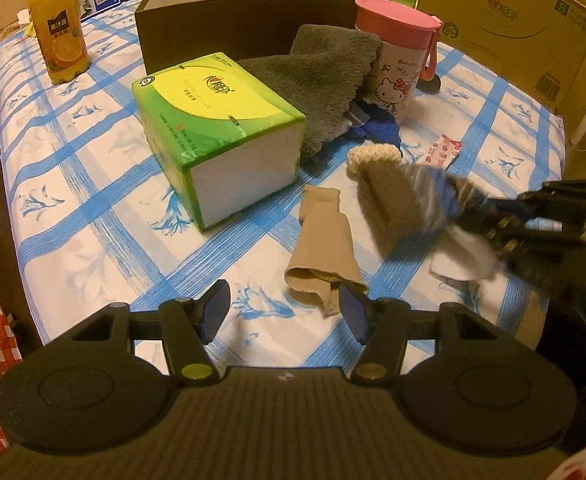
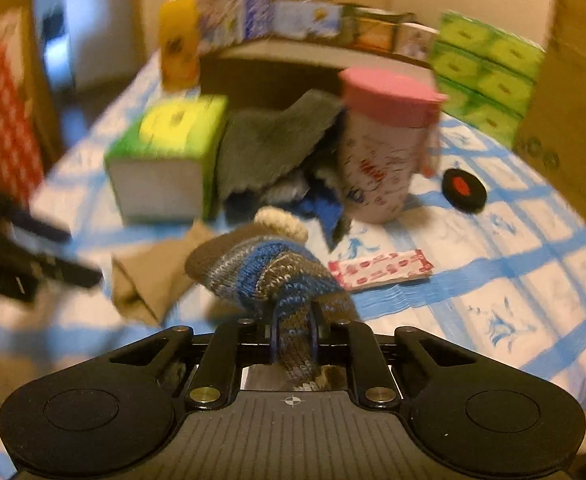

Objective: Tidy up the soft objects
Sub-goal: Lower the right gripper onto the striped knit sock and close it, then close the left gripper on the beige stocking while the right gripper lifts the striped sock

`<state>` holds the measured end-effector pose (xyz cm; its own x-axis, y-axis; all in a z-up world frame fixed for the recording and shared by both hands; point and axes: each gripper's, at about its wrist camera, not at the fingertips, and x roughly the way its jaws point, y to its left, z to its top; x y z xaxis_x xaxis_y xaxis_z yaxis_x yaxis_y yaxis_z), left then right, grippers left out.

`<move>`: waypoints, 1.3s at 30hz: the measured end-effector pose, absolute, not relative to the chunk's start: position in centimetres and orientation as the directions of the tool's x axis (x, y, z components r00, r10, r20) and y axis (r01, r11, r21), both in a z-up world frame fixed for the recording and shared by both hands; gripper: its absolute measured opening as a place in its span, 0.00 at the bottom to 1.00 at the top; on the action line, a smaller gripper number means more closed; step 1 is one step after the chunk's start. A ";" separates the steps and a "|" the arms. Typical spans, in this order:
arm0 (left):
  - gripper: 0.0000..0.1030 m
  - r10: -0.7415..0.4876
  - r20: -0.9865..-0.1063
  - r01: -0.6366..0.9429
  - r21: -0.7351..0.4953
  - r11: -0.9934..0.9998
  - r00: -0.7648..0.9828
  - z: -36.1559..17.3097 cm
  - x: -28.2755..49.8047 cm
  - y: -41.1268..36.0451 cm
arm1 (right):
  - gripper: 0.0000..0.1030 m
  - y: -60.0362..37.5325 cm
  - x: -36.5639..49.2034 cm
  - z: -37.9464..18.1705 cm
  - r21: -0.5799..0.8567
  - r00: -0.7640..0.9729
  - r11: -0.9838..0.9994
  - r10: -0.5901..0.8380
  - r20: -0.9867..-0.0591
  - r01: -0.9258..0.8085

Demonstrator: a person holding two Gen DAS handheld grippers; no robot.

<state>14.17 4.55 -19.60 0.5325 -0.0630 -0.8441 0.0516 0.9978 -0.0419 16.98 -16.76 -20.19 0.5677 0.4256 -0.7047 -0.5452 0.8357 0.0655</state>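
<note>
Lighting is warm, yellowish indoor light in both views, moderately dim, with dark corners from the circular fisheye frame. Straight lines bow strongly toward the edges; the checked tablecloth [image 1: 93, 184] curves with them.

Left wrist view: mostly sharp. The tissue pack [image 1: 217, 136] shows mild glare on its glossy top and casts a soft shadow toward the camera. The knitted sock [image 1: 409, 196] and right gripper [image 1: 473, 220] are smeared by motion.

Right wrist view: heavy motion blur throughout. The pink-lidded cup [image 2: 385, 140] and juice bottle [image 2: 179, 40] are streaked; print is unreadable. A pale bluish glare sits upper left.
</note>
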 end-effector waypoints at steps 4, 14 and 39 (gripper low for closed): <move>0.56 -0.063 -0.842 0.058 -0.038 0.998 0.536 -19.5 14.3 4.4 | 0.14 -19.6 17.9 -18.5 0.249 0.559 0.852 0.497 -0.663 -0.461; 0.56 -0.087 -0.836 0.109 -0.033 0.994 0.541 -19.6 15.1 2.8 | 0.14 -24.5 18.2 -17.3 0.543 0.523 0.798 0.590 -0.615 -0.262; 0.56 -0.080 -0.848 0.121 -0.019 0.992 0.524 -20.8 16.1 2.3 | 0.09 -23.8 17.2 -20.0 0.326 0.550 0.915 0.403 -0.731 -0.237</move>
<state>16.14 2.31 -20.76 0.5244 -0.0799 -0.8477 0.1210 0.9925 -0.0187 17.18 -23.80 -19.99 0.5503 0.4035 -0.7310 -0.2374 0.9150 0.3263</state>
